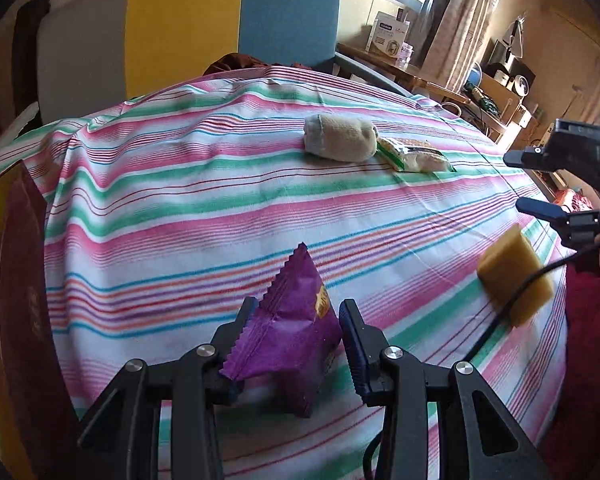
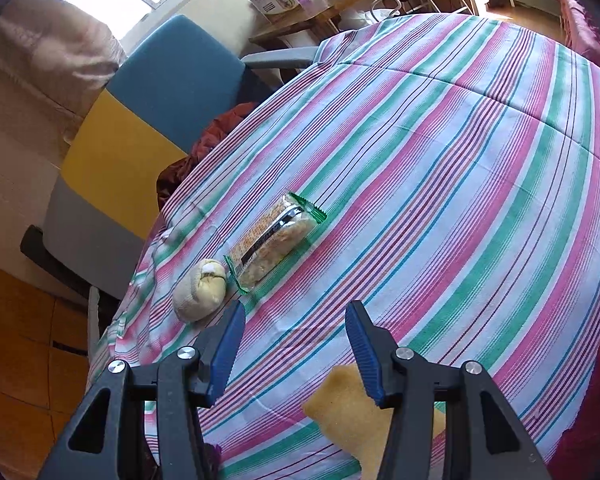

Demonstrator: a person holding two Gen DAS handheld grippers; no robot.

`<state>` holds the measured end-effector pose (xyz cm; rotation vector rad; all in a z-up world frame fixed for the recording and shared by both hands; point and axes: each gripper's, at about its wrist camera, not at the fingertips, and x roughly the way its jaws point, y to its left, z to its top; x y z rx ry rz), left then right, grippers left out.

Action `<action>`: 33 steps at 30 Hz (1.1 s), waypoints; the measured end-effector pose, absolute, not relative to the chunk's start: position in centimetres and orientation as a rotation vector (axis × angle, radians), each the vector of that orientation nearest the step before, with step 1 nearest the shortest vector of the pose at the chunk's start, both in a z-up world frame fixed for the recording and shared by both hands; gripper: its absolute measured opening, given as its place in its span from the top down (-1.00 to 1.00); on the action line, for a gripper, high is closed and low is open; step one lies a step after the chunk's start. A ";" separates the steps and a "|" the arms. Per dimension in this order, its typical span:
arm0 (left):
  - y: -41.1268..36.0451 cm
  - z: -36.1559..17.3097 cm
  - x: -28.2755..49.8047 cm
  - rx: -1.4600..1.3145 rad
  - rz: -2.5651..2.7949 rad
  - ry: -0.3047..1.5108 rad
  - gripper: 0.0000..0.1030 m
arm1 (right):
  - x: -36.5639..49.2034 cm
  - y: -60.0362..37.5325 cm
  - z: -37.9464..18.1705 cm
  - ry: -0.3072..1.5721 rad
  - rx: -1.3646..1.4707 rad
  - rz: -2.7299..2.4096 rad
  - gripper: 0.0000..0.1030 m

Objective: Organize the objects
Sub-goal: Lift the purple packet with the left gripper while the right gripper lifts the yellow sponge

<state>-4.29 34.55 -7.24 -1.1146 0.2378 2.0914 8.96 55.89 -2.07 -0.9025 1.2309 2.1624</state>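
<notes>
Holding the purple snack packet in your left gripper: jaws pinched on the pouch body from both sides, its serrated top seal sticking up toward the camera's far side. It sits low over the near part of the striped tablecloth; can't tell whether its bottom corner touches the cloth.

Handling, my read: light, air-puffed foil, slippery and crushable. Squeeze harder and you crush the contents or the bag pops out sideways. A flat crimped seal is the safer bite if you regrip.

Your right gripper is spread wide, nothing between the jaws, hovering above the cloth. The yellow sponge lies on the cloth just under and behind its right finger. Soft, compressible, grippy: take it across the short sides and expect it to squash before it holds.

Further out, the rolled sock and the clear cracker packet lie touching end to end. Sock: soft, forgiving, grab mid-roll. Cracker packet: brittle inside, slick film, so pinch lightly across the width.

A dark red box stands at the left table edge; likely the drop target, but that's unconfirmed.
</notes>
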 end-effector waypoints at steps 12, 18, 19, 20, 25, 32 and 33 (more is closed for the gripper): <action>33.4 -7.9 -2.9 -1.018 2.105 0.264 0.30 | 7.6 55.5 -3.6 1.133 -1.080 2.101 -0.03; 33.0 -8.1 -3.1 -1.014 2.096 0.231 0.30 | 6.0 53.3 -4.2 0.895 -1.241 2.095 -0.16; 33.0 -8.2 -3.1 -1.013 2.097 0.233 0.30 | 5.7 53.0 -4.3 0.881 -1.265 2.101 -0.20; 33.0 -8.2 -3.1 -1.013 2.097 0.233 0.30 | 5.4 52.8 -4.4 0.862 -1.288 2.101 -0.23; 32.9 -8.1 -3.1 -1.013 2.091 0.217 0.30 | 4.7 51.8 -3.4 0.693 -1.417 2.113 -0.40; 32.8 -8.1 -3.2 -1.014 2.088 0.209 0.30 | 5.5 50.4 -4.3 0.482 -1.641 2.076 -0.08; 32.7 -8.1 -3.2 -1.014 2.087 0.206 0.30 | 5.6 50.1 -4.3 0.437 -1.637 2.069 0.03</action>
